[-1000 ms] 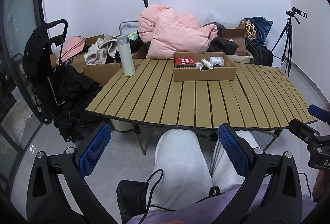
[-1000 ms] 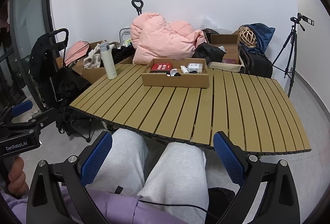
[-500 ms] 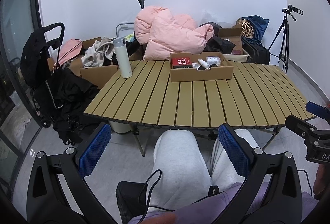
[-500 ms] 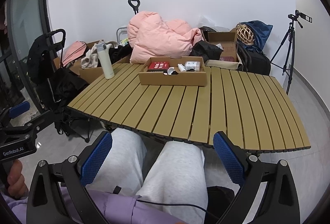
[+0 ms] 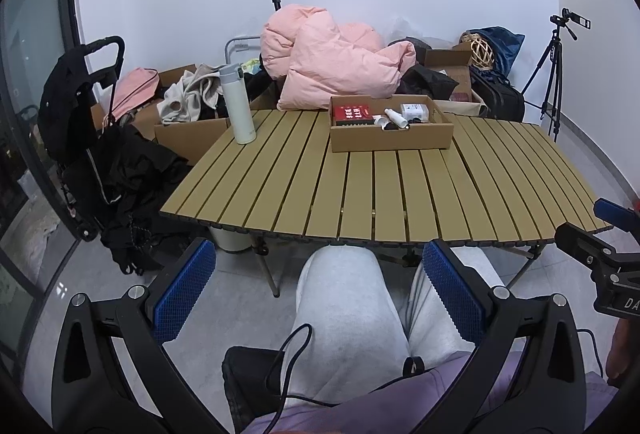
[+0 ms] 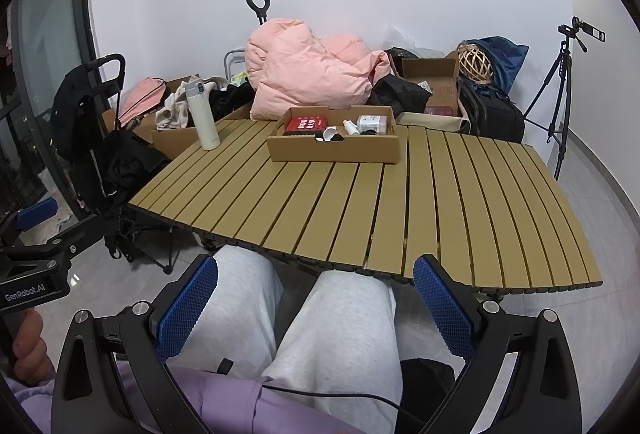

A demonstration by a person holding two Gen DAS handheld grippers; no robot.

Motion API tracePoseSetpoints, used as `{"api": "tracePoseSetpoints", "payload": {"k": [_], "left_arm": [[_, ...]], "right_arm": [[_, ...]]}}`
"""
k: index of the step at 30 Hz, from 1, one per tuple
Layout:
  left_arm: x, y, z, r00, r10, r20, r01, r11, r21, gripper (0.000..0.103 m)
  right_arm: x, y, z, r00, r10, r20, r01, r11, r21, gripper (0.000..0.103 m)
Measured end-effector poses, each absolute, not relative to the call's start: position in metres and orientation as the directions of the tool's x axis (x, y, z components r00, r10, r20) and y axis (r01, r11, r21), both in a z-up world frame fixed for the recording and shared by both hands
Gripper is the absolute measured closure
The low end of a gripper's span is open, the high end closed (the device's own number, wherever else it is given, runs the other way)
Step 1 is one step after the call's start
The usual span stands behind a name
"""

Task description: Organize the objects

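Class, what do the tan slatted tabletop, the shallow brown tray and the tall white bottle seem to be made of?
Tan slatted tabletop: probably painted metal or wood, with smooth matte strips and dark gaps. Shallow brown tray: cardboard, dull brown with folded walls. Tall white bottle: likely coated metal with a grey plastic cap, showing a smooth sheen.

Light grey trousers (image 6: 340, 318) and a lilac top (image 6: 224, 394) are worn by the person. Each gripper, the left gripper (image 5: 318, 292) and the right gripper (image 6: 316, 298), is built of black arms with silver screws and fitted with blue, finely ribbed pads (image 5: 184, 294). A black cable (image 5: 288, 350) is seen across the lap. "GenRobot.AI" is printed in white on the left body.
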State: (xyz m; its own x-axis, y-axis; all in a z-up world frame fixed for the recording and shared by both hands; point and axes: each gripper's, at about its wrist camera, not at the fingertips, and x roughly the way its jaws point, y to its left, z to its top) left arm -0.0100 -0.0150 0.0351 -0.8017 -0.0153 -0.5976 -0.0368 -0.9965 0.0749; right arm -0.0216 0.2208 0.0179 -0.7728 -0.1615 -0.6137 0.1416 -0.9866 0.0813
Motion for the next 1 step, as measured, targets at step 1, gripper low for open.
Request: {"api": "tracePoseSetpoints", "payload": {"k": [1], "left_arm": [[-0.0103, -0.0153, 0.0351, -0.801, -0.014, -0.599, -0.038, -0.997, 0.074, 0.0]], "right_arm": [[-0.022, 0.2204, 0.0176, -0.772, -0.161, -0.615, 0.141, -0.987, 0.081, 0.003]]}}
